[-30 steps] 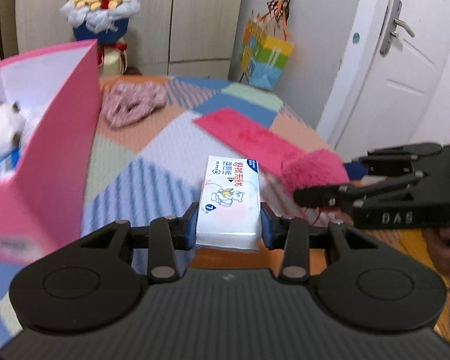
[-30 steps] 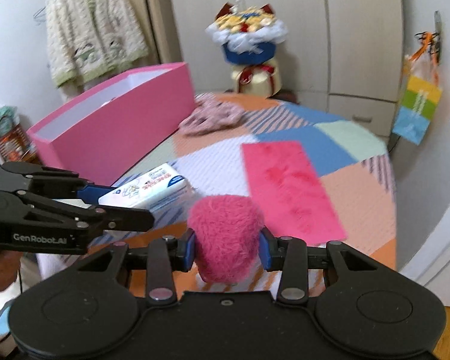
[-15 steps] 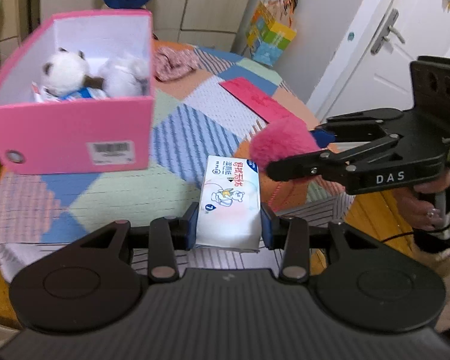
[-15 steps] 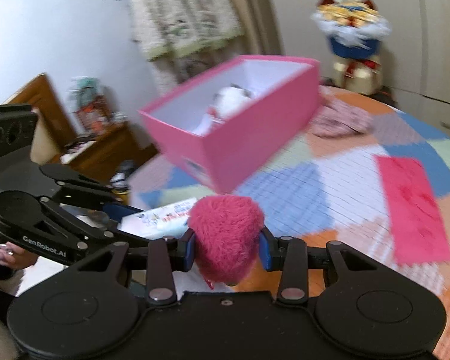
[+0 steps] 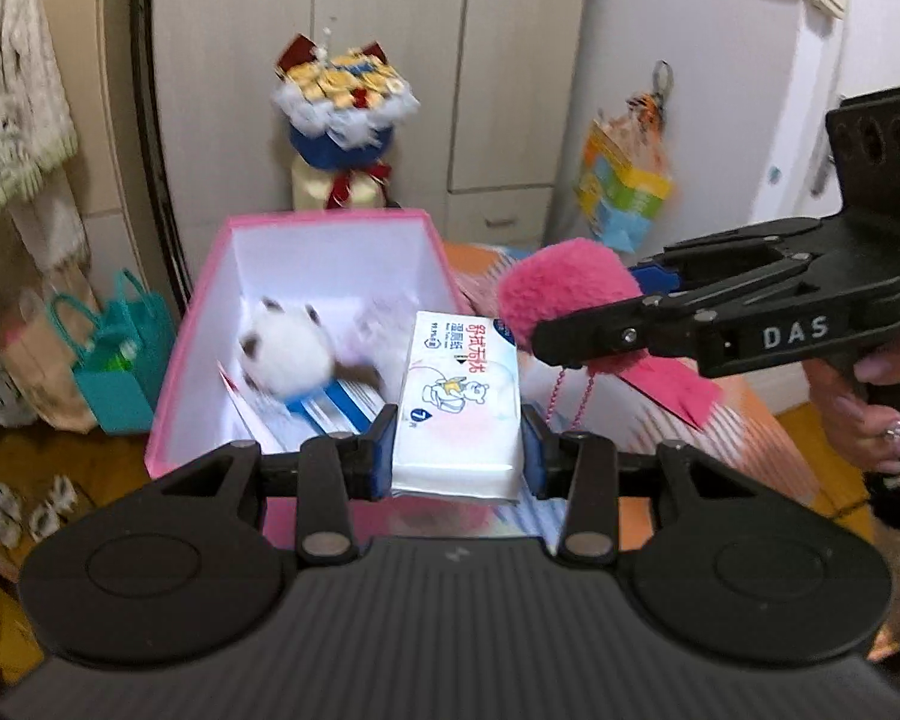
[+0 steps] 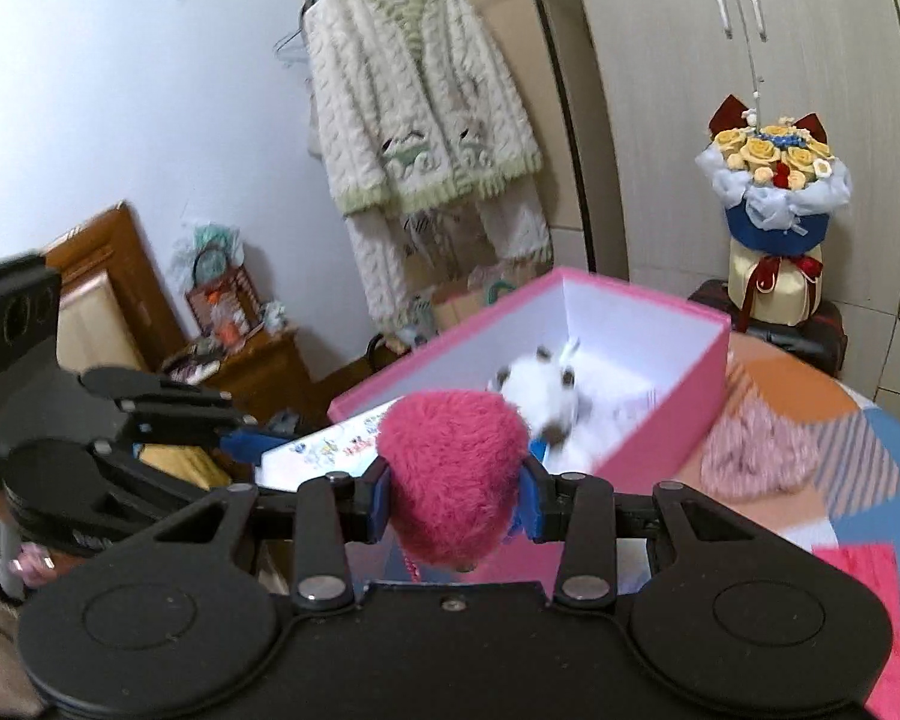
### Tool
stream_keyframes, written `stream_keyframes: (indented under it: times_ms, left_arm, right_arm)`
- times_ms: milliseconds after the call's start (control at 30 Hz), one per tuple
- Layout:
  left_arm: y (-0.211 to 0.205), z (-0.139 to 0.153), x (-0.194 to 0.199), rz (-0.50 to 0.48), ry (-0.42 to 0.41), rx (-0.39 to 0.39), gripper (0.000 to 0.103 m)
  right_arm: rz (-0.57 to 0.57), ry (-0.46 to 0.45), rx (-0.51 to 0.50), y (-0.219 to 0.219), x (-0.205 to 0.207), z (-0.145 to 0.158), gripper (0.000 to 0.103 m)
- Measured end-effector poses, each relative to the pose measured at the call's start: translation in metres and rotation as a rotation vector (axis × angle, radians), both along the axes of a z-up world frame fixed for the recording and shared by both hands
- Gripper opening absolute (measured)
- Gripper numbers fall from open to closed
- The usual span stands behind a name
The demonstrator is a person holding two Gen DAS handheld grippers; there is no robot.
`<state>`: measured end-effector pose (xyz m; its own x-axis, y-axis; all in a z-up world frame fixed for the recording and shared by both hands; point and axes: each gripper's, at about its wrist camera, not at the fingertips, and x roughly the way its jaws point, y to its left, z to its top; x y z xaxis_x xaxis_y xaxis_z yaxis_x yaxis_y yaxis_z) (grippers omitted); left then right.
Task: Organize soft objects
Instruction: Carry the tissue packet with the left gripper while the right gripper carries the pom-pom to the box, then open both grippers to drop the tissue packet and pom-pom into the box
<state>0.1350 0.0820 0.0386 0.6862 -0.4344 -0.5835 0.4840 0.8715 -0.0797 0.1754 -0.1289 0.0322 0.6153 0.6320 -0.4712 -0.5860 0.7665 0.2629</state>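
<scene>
The left claw is clamped on a pack of wet wipes, its pads pressing the two long sides near the pack's near end. The pack juts forward over the near right corner of the open pink box, which stands on the table under a patchwork cloth. To its right, the right claw is clamped on a fluffy pink pompom, held near the box's near rim; a thin beaded cord hangs below it.

Inside the box lie a white plush toy with dark ears and some flat packets beneath it. A pinkish knitted piece rests on the table just right of the box, not yet put away.

The wipes look light and pliable: the foil wrapper probably dents under pressure and may be slick, so a hold across the narrow width, as here, seems sound. The pompom is very light and squashes readily; gripping its middle keeps it from slipping out, though the dangling cord could snag on the box's rim. Both should drop harmlessly once over the opening.
</scene>
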Motion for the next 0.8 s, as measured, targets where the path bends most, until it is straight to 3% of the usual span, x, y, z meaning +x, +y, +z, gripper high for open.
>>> stream_keyframes:
  times_ms: [167, 333, 567, 800]
  left_arm:
    - [0.002, 0.0, 0.066, 0.054, -0.017, 0.006, 0.039]
    - [-0.005, -0.013, 0.13, 0.114, -0.034, 0.089, 0.039]
    - [-0.009, -0.043, 0.209, 0.114, 0.094, 0.124, 0.039]
    - [-0.015, -0.068, 0.243, 0.106, 0.148, 0.175, 0.04]
  right_arm:
    - [-0.07, 0.031, 0.031, 0.008, 0.061, -0.005, 0.045]
    - [-0.092, 0.064, -0.058, 0.022, 0.118, -0.022, 0.045]
    - [-0.037, 0.147, -0.222, 0.039, 0.179, -0.048, 0.046]
    - [0.008, 0.14, -0.286, 0.047, 0.199, -0.062, 0.049]
